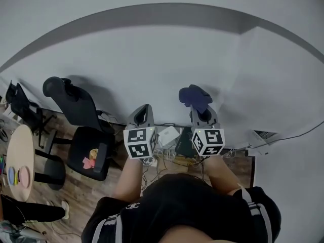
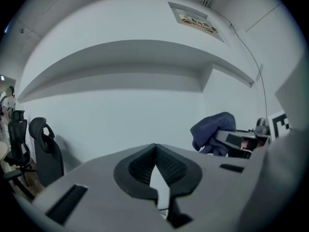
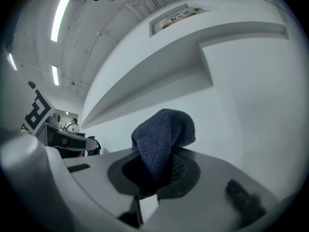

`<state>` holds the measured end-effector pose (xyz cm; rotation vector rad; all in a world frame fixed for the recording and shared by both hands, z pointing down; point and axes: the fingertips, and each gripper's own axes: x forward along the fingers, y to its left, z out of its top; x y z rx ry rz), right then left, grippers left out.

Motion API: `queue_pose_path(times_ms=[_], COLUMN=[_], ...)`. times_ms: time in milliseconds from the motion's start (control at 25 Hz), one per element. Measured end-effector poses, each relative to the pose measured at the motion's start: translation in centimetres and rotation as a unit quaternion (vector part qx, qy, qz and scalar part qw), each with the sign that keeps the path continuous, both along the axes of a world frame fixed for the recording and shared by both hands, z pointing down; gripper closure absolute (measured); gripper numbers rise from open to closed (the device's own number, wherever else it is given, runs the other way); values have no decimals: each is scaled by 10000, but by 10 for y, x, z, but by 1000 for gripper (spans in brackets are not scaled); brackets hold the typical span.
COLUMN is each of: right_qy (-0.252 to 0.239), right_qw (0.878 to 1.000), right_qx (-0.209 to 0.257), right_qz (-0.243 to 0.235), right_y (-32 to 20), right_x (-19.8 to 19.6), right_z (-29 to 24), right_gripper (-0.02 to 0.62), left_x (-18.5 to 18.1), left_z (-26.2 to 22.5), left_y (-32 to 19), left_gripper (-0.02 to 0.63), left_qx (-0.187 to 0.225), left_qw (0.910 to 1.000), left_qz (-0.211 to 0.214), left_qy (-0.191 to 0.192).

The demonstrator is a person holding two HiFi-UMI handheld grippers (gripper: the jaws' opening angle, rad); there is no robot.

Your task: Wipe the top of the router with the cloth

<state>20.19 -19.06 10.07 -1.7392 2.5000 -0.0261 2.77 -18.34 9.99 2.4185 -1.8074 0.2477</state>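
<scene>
My right gripper point(image 1: 202, 109) is shut on a dark blue cloth point(image 1: 195, 96), which bunches up out of its jaws; in the right gripper view the cloth point(image 3: 162, 138) fills the gap between the pads. My left gripper point(image 1: 144, 108) is held level beside it, shut with nothing in it, its ribbed pads point(image 2: 166, 166) meeting at the tips. Both point at a bare white wall. Low between the two marker cubes lies a small white box point(image 1: 168, 134), possibly the router, among cables on the floor. From the left gripper view the cloth point(image 2: 215, 129) shows at the right.
A black office chair point(image 1: 83, 130) with something red on its seat stands at the left, a second chair point(image 1: 23, 108) beyond it. A round light table point(image 1: 20, 153) with small plates is at far left. A white recessed wall point(image 1: 167, 49) fills the front.
</scene>
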Motion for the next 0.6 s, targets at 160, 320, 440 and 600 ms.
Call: queue_pose_path(times_ms=[160, 320, 440, 600], right_qy=[31, 66, 14, -44], right_qw=[9998, 9994, 9992, 9994], right_qx=[-51, -74, -120, -98], right_qz=[-203, -341, -391, -342], right_y=[0, -2, -1, 1], right_x=[-4, -6, -6, -3], right_z=[-2, -3, -1, -2], right_gripper=[551, 551, 551, 551], left_x=[12, 21, 22, 23], left_z=[4, 6, 5, 7], left_y=[-1, -4, -3, -3], left_gripper=[595, 595, 595, 595], left_qx=[-82, -169, -144, -188], left_qw=[9998, 9996, 9997, 9997], left_qz=[-23, -17, -43, -9], left_qy=[156, 229, 195, 160])
